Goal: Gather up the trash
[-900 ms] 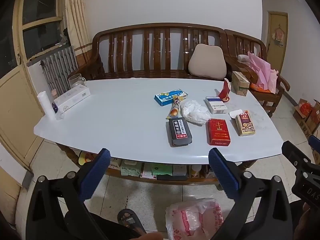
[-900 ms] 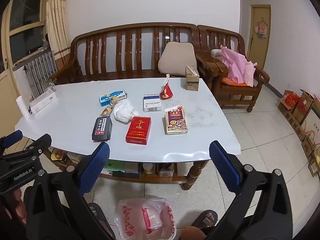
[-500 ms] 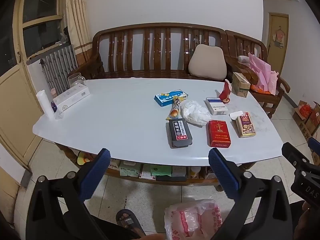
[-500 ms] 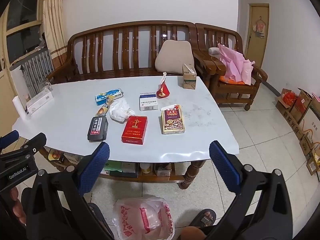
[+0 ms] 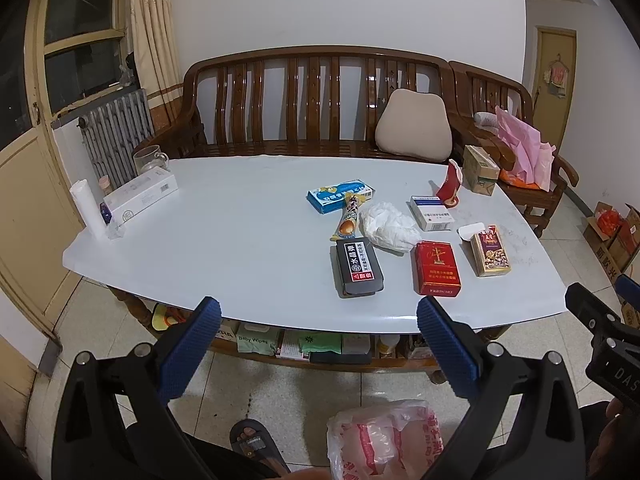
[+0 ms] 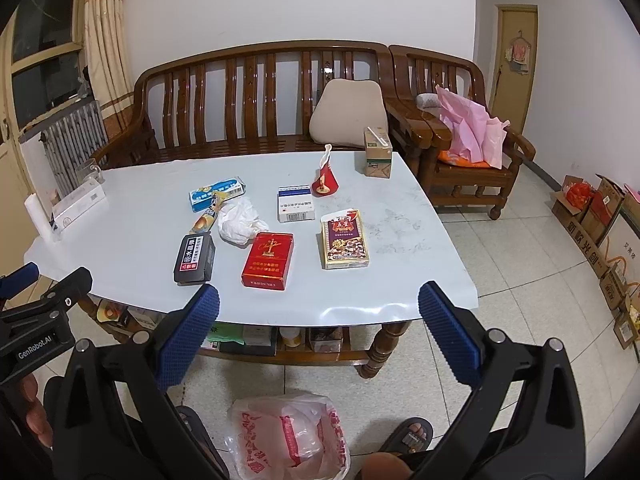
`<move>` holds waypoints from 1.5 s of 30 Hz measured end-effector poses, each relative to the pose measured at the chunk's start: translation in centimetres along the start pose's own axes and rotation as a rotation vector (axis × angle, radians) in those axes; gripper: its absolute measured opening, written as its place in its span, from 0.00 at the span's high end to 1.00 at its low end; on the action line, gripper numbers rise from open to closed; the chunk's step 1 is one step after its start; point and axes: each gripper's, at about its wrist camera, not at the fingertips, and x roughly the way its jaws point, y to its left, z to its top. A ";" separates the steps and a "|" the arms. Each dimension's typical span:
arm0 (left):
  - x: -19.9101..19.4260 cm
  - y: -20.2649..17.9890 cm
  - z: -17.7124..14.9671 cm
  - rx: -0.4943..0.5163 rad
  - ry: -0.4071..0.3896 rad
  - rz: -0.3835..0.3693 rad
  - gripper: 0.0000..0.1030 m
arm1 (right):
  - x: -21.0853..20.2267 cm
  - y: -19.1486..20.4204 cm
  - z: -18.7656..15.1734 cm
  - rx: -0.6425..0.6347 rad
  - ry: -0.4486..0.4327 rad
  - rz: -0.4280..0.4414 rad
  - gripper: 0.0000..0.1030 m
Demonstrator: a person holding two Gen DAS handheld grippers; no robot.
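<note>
White desk holds light, stiff cartons; crumpled tissue squashes anywhere. Both tongs, left and right, gape empty.

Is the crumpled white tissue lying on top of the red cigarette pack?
No, the crumpled white tissue lies on the table beside the red cigarette pack.

Each hand-held gripper has a black plastic frame with round silver screws at its pivots and two fingers faced with blue, finely dotted pads: the left hand-held gripper and the right hand-held gripper. White lettering "GenRobot.AI" marks the left one's black side. The person wears dark sandals.
</note>
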 end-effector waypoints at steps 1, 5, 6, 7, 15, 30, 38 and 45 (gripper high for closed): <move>0.0 0.0 0.0 -0.001 0.001 -0.002 0.07 | 0.0 0.0 0.1 0.001 0.002 0.002 0.05; 0.1 -0.1 -0.1 0.001 -0.002 -0.004 0.07 | 0.0 0.1 0.1 0.000 0.002 0.001 0.05; 0.1 -0.1 -0.1 0.001 -0.002 -0.006 0.07 | 0.0 0.0 0.1 0.001 0.004 0.004 0.05; 0.1 -0.2 -0.1 0.001 -0.001 -0.007 0.07 | -0.1 0.0 0.1 0.004 0.004 0.006 0.05; 0.2 -0.3 -0.1 0.002 -0.001 -0.008 0.07 | -0.1 -0.1 0.1 0.005 0.003 0.007 0.05; 0.1 -0.4 -0.1 0.003 -0.002 -0.008 0.07 | -0.1 -0.2 0.1 0.004 0.004 0.008 0.05; 0.1 -0.4 -0.1 0.002 0.001 -0.008 0.07 | -0.1 -0.3 0.0 0.005 0.005 0.009 0.05; 0.1 -0.5 -0.1 0.001 0.001 -0.007 0.07 | -0.4 -0.5 0.1 0.007 0.003 0.005 0.05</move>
